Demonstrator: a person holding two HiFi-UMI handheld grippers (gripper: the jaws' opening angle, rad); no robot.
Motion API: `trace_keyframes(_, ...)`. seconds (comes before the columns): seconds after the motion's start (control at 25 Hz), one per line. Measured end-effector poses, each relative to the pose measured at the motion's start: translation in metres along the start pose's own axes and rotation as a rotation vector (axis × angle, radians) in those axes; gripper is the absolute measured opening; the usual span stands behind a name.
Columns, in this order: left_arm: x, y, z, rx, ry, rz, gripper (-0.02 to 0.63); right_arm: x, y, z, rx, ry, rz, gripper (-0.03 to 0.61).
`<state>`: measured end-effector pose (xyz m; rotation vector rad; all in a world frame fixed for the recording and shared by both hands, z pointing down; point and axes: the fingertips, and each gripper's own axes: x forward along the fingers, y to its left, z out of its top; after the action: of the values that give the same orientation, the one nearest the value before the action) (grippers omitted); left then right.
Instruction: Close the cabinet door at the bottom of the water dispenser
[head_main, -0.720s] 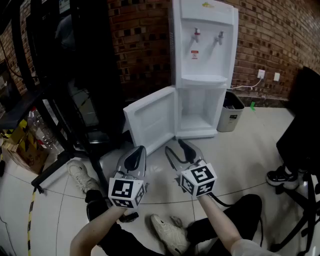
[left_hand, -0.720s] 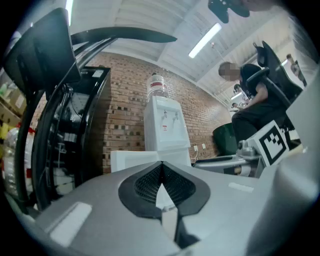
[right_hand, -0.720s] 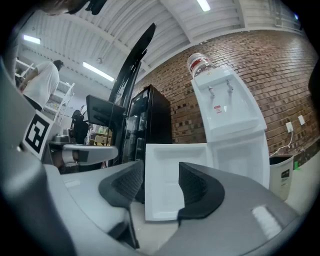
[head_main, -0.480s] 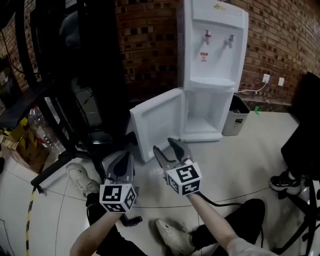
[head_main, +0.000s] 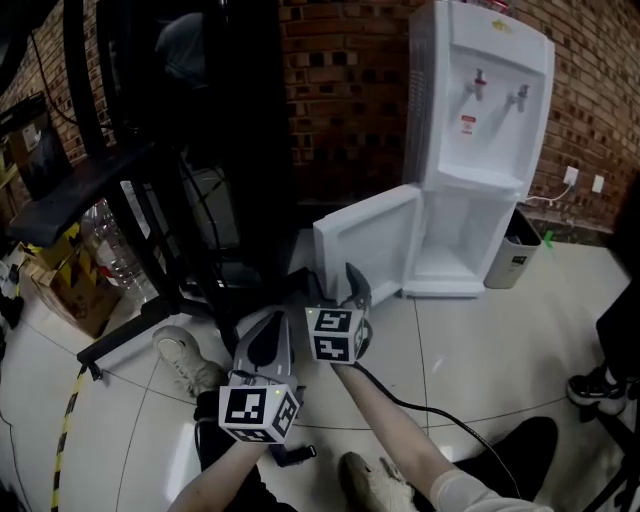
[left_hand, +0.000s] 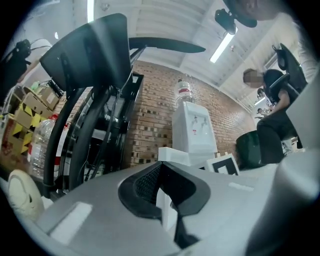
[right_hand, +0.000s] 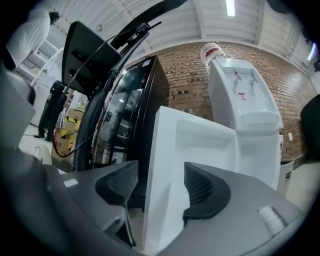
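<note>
The white water dispenser stands against the brick wall, its bottom cabinet door swung wide open to the left. My right gripper is open at the door's free edge. In the right gripper view the door edge runs between the two pads, with a dark gap on the left side, and my right gripper is not pressing on it. My left gripper hangs nearer to me, left of the right one, shut and holding nothing. The left gripper view shows that gripper aimed at the dispenser.
A black metal rack and a dark cabinet stand left of the door. A grey bin sits right of the dispenser. Water bottles and a cardboard box are at far left. The person's shoe rests on the tiled floor.
My right gripper has moved forward and left to the door's free edge, which now lies between its jaws. The left gripper has stayed back near me. The head view has swung left.
</note>
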<state>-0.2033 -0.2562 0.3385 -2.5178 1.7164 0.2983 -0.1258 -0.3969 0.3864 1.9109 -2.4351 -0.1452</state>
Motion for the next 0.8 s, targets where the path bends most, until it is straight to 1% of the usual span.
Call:
trace_keyframes(0.12, 0.003, 0.004, 0.000, -0.017, -0.013, 0.001, 0.014, 0.015, 0.002, -0.005, -0.016, 0.022, -0.034, 0.275)
trace_keyframes(0.32, 0.005, -0.001, -0.009, -0.009, 0.005, -0.034, 0.014, 0.031, 0.002, -0.009, -0.031, 0.027, -0.063, 0.275)
trace_keyframes(0.52, 0.002, 0.005, -0.010, -0.020, 0.003, -0.029, 0.014, 0.042, 0.000, -0.016, -0.052, 0.043, -0.064, 0.274)
trace_keyframes(0.6, 0.003, 0.008, -0.011, -0.035, 0.003, -0.018, 0.014, 0.041, -0.001, -0.017, -0.054, 0.050, -0.058, 0.260)
trace_keyframes(0.64, 0.004, 0.009, -0.010, -0.040, 0.003, -0.015, 0.014, 0.040, -0.001, -0.017, -0.055, 0.052, -0.054, 0.239)
trace_keyframes(0.8, 0.009, 0.005, -0.009, -0.031, -0.002, -0.022, 0.014, 0.035, -0.002, -0.017, -0.054, 0.055, -0.039, 0.239)
